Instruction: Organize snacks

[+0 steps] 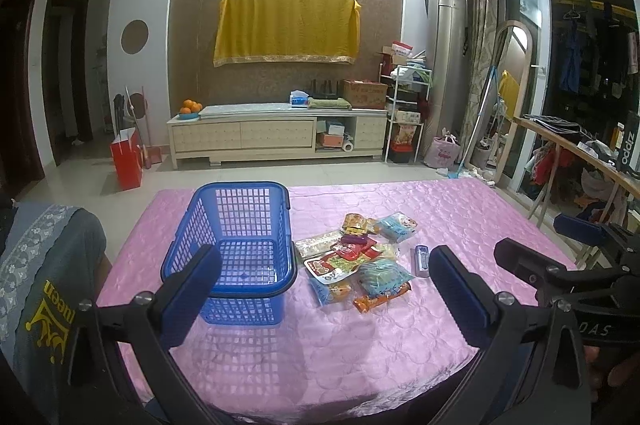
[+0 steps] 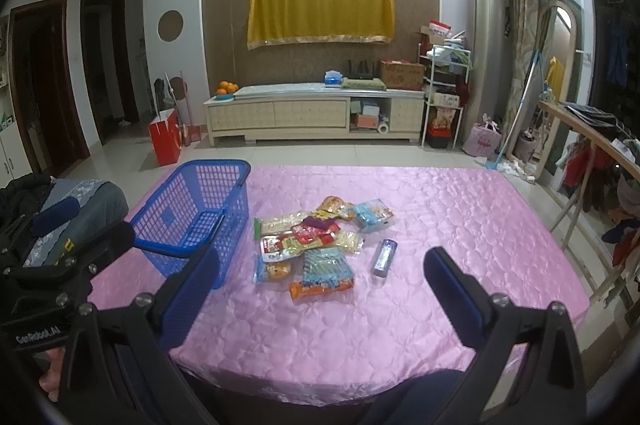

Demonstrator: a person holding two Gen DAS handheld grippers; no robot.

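In front of me a worktop under a pink quilted cover fills most of both views. On its left part stands a blue basket of plastic lattice, upright, nothing in it, its handle folded down on the rim. Just to the right of the basket, not touching it as far as I can tell, lies the pile of snacks: flat packets in red, yellow, orange and pale blue, overlapping one another. A small silver-blue packet lies alone just beside the pile, on its right.

I hold my left claw above the near edge of the worktop, level and pointing forward, fingers spread wide with nothing between them; the basket shows behind its left finger. My right claw hangs the same way, released and unladen, the pile between its fingers in view.

The left wrist view shows the right claw's body at its right edge. Only the right wrist view shows the left claw's body and a dark grey cloth at its left.
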